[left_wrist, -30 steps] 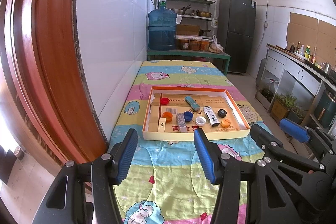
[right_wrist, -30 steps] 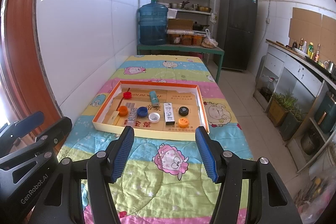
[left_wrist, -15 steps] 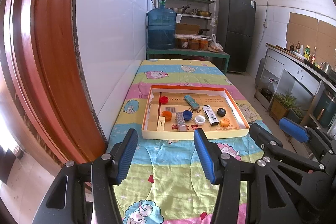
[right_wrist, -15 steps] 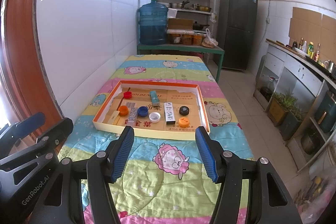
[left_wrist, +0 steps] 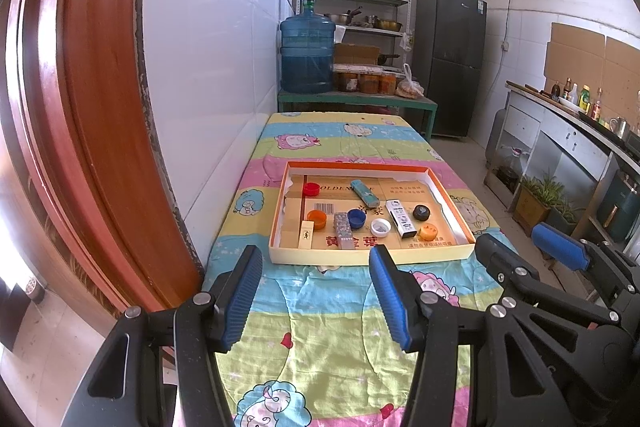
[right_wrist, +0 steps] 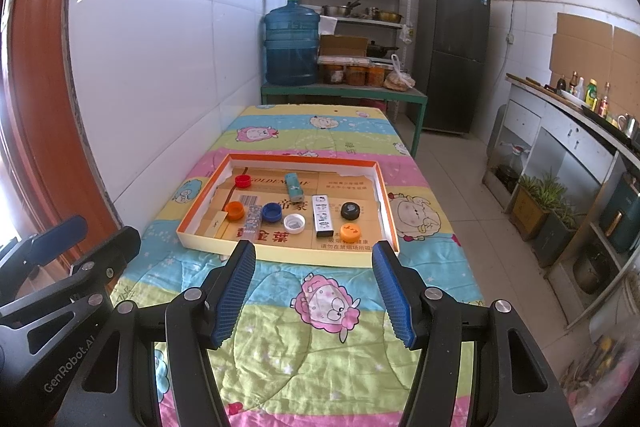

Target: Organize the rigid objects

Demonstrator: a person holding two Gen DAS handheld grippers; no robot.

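Caps and little boxes sit in the cardboard tray (right_wrist: 387,211), both our claws gaping wide and empty.
Left gripper (left_wrist: 316,293) view catches the wooden door frame (left_wrist: 80,107); right gripper (right_wrist: 314,289) view shows more floor (right_wrist: 460,179).

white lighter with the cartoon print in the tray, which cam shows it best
The right wrist view. There the white lighter lies nearly straight ahead in the tray, its printed face legible and nothing covering it. The left wrist view also shows it whole, but farther off to the side, angled and smaller.
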